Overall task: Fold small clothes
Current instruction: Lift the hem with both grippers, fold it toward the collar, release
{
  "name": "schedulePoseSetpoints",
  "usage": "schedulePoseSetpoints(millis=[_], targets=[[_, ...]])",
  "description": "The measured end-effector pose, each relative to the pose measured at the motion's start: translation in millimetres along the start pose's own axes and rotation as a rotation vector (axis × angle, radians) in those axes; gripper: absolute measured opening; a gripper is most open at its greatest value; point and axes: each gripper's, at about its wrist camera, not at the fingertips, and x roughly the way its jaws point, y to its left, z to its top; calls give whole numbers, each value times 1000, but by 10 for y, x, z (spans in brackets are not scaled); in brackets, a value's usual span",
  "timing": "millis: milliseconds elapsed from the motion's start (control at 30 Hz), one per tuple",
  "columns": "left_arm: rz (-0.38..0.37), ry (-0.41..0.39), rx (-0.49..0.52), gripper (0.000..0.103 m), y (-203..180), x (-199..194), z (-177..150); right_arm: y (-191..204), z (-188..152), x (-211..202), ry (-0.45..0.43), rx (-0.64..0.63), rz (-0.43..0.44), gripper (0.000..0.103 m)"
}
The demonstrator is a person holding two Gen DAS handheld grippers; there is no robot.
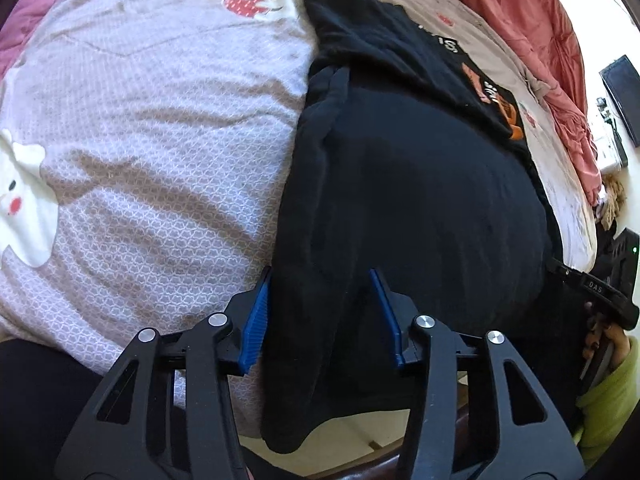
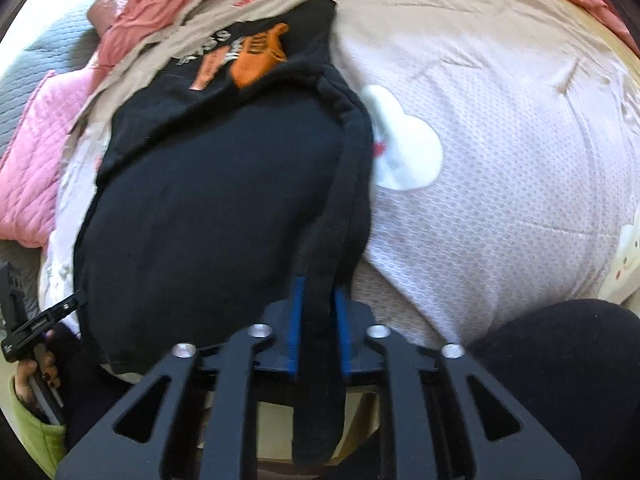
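Cloth first: black garment (image 1: 420, 200) spread flat on the bed, over a pale patterned sheet (image 1: 160, 140), orange print (image 1: 508, 112) at the far end, near hem drooping past the mattress edge.

From the left wrist: left claw (image 1: 320, 318) about half wide, blue pads (image 1: 256, 320) astride the garment's thick seamed side edge near the hem; cloth between the jaws, no visible pinch. Seen only here: strawberry patch (image 1: 244, 2) on the sheet, white face-shaped patch at the far left, crumpled red quilt (image 1: 520, 12) beyond the bed, dark screen at the right margin. At the right border, right hand (image 1: 604, 340) in a green sleeve (image 1: 608, 400) around the other tool's black body, down by the garment's opposite corner; that tool's jaws not readable from this side.

From the right wrist: right claw (image 2: 320, 320) narrow, pads pressed on a bunched strip of the same black cloth, remainder of the strip hanging below the jaws. Seen only here: white cloud patch (image 2: 408, 152) just beside the seam, pink quilted blanket (image 2: 36, 152) at the left, dark-clothed knee at lower right. Left hand (image 2: 36, 368) small at the left edge, jaws hidden.
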Motion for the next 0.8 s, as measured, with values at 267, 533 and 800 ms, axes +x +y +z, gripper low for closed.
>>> schedulePoseSetpoints(millis=[267,533,800], targets=[[-26,-21,-21,13,-5,-8,10,-54,4,103,42,23,20,17],[-174,-82,-68,5,102,-151,41,-116,63,-163,-94,41,232,9],[-245,-258,1,5,-19,-473,240,-168,372,-523,-331,-13,330,9]])
